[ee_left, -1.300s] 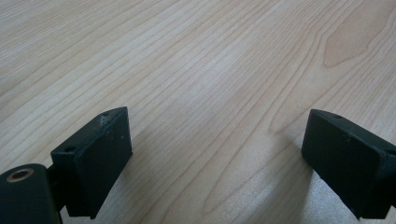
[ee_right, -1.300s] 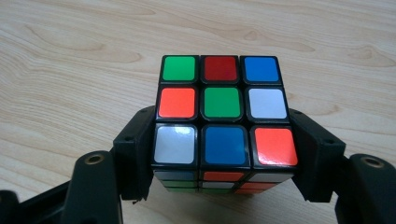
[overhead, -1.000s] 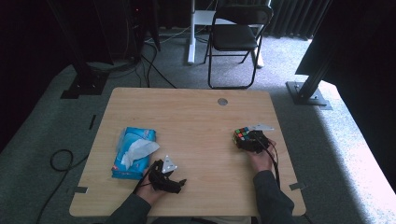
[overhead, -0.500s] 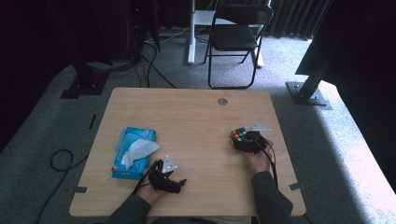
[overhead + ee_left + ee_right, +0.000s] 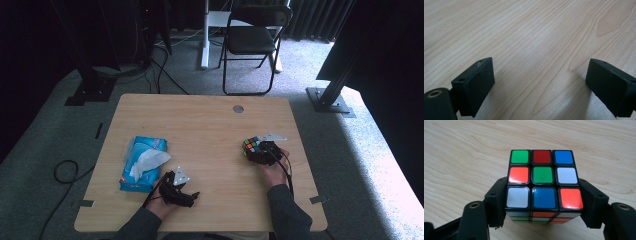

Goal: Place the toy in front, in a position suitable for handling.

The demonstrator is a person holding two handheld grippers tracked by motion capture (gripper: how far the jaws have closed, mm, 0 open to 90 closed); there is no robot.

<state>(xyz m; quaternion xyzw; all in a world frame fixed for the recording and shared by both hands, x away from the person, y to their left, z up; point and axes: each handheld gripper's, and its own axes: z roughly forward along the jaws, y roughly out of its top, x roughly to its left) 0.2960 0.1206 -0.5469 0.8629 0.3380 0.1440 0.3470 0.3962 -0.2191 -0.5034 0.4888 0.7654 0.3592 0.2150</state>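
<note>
Presently the puzzle cube point(image 5: 543, 186) sits between the jaws of the right hand-held gripper point(image 5: 543, 202), which are closed against its two opposite sides; its top face shows mixed green, red, blue, orange and white stickers. In the high view the cube point(image 5: 251, 145) lies at the tip of that hand-held gripper point(image 5: 261, 153), on the right part of the surface point(image 5: 210, 120). The right hand point(image 5: 273, 170) holds the tool from behind, forearm coming straight in from the near edge, the grey plate pointing away to the far right.

The left hand-held gripper point(image 5: 544, 85) has its jaws spread wide with nothing between them, just bare wood grain beneath. In the high view it point(image 5: 181, 192) lies low near the front edge, the left hand point(image 5: 161, 202) under and behind it.

Whether the cube rests on the surface or is lifted slightly cannot be told. Its lower rows are partly cut off behind the jaws in the right gripper view.

Just beside the left hand-held gripper, on its far left side, lies a blue tissue pack point(image 5: 142, 162) with a white tissue sticking out. Well beyond both tools, past the surface's far edge, stands a folding chair point(image 5: 252, 40) on the floor.
</note>
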